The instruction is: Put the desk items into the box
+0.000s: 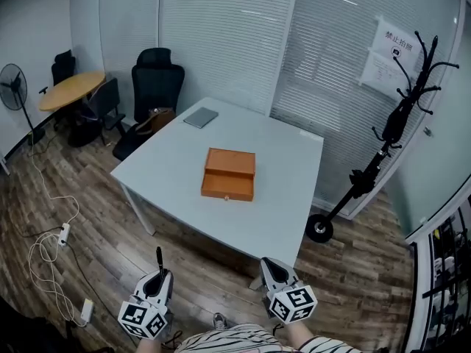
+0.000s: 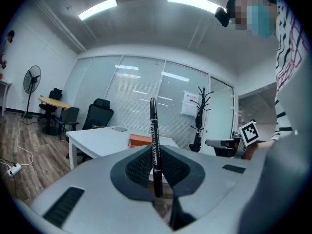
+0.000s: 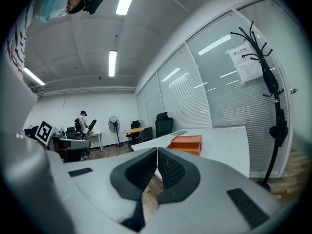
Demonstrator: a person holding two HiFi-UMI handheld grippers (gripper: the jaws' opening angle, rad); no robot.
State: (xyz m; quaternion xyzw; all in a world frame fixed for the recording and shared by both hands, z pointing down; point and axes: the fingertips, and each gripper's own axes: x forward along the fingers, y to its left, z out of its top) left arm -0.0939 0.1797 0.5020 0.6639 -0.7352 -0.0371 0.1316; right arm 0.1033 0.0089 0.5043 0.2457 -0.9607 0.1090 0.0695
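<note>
The left tongs (image 1: 157,276) are closed on a black pen (image 2: 154,140), which stands upright between the jaws. The right tongs (image 1: 272,269) are closed with nothing inside. Both are off the near edge of the bench (image 1: 169,164), above the floor (image 1: 96,226). The box (image 1: 229,173) sits near the middle of the bench, with bare surface all around it.

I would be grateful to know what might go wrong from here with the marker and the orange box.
1. The left hand-held gripper pinches the marker by its lower half; the long upright part may tilt or slip.
2. The orange box on the table looks closed, so the shut, empty right hand-held gripper may have to open it first.
</note>
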